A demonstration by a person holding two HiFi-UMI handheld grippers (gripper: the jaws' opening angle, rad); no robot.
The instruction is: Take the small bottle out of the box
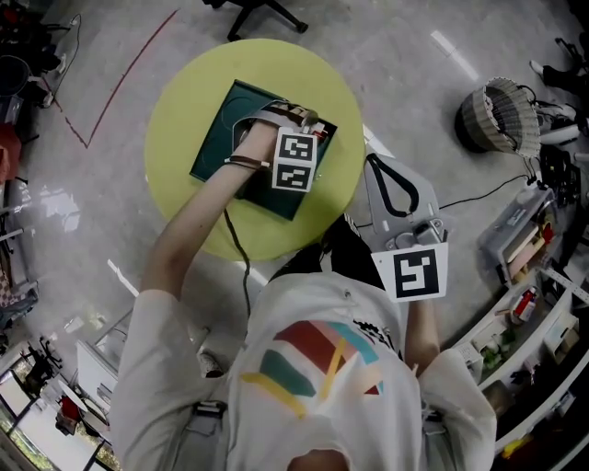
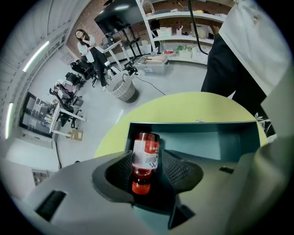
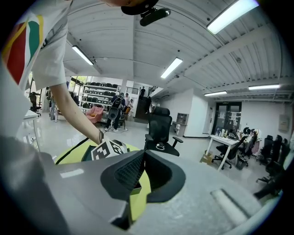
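Note:
A small bottle [image 2: 145,158] of red liquid, with a white and red label and a red cap, is pinched between my left gripper's [image 2: 146,155] jaws, cap end toward the camera. It sits over the open dark green box [image 2: 209,140], which lies on the round yellow table [image 1: 184,101]. In the head view the left gripper [image 1: 293,120] reaches over the box [image 1: 216,138] and hides the bottle. My right gripper [image 1: 373,164] hangs off the table's right edge near the person's body. Its jaws [image 3: 144,155] meet with nothing between them.
A wicker basket [image 1: 502,115] stands on the floor to the right, with a cable running from it to a storage bin [image 1: 520,235] and shelves [image 1: 538,313]. An office chair base [image 1: 258,14] is beyond the table. Another black chair [image 3: 161,128] stands ahead of the right gripper.

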